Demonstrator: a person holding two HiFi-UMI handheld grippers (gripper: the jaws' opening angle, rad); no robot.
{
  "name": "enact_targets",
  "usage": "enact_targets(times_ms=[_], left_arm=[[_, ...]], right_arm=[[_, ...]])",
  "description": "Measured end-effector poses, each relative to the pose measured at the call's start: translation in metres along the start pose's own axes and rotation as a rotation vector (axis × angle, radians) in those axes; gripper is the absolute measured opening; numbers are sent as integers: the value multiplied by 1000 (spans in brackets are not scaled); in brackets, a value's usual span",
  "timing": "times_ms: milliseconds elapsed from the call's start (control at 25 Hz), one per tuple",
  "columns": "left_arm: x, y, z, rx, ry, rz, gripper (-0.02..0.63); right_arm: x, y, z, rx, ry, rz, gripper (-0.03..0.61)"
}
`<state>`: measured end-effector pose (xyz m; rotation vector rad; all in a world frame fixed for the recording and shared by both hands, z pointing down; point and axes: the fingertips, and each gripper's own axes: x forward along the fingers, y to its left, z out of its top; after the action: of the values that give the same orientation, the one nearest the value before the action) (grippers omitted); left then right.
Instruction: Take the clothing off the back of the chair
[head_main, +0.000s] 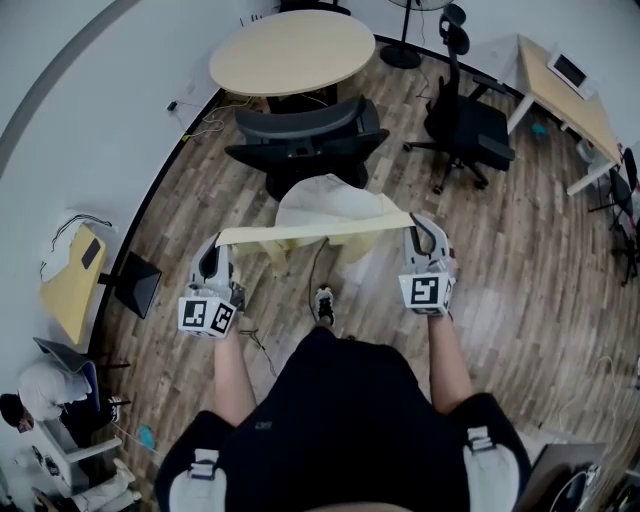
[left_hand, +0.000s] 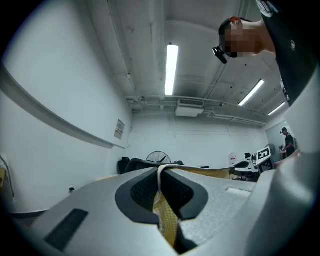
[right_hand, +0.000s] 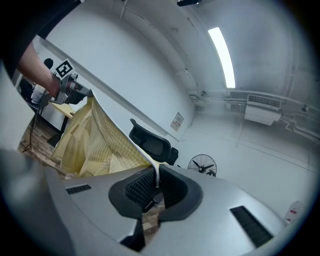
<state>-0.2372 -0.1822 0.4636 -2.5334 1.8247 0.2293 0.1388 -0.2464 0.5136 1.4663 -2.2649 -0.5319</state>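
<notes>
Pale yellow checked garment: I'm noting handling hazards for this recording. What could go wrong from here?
1. The left gripper and right gripper each pinch only a thin edge of the pale yellow checked garment, taut between them; more pull might slip it from the jaws.
2. Its loose part hangs down near the person's shoe and could be stepped on.
3. It might snag on the black office chair close ahead.

I stand on a brown wooden plank floor (head_main: 520, 260). My black and white shoe (head_main: 323, 303) rests on it. A wide black office chair (head_main: 300, 140), a round pale wooden bench (head_main: 292, 50) and a second black wheeled chair (head_main: 470, 125) stand on it too.
</notes>
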Motion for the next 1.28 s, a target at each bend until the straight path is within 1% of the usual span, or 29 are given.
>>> enact_targets(times_ms=[320, 600, 720, 880, 1080, 1280], left_arm=[[-27, -46, 2, 5, 7, -43, 6], [-40, -79, -4, 11, 29, -83, 6], [-44, -90, -6, 23, 39, -94, 6], [-49, -100, -10, 74, 68, -116, 6], [-49, -106, -11, 74, 71, -131, 6], [-50, -112, -8, 86, 67, -138, 6]], right_arm=[[-62, -8, -15, 11, 21, -39, 6], [-103, -11, -34, 29, 53, -67, 6], [-114, -13, -41, 35, 56, -81, 6], [-125, -16, -44, 55, 73, -103, 5], [-130, -19, -46, 65, 71, -126, 4], [-135, -18, -52, 70, 82, -127, 3]])
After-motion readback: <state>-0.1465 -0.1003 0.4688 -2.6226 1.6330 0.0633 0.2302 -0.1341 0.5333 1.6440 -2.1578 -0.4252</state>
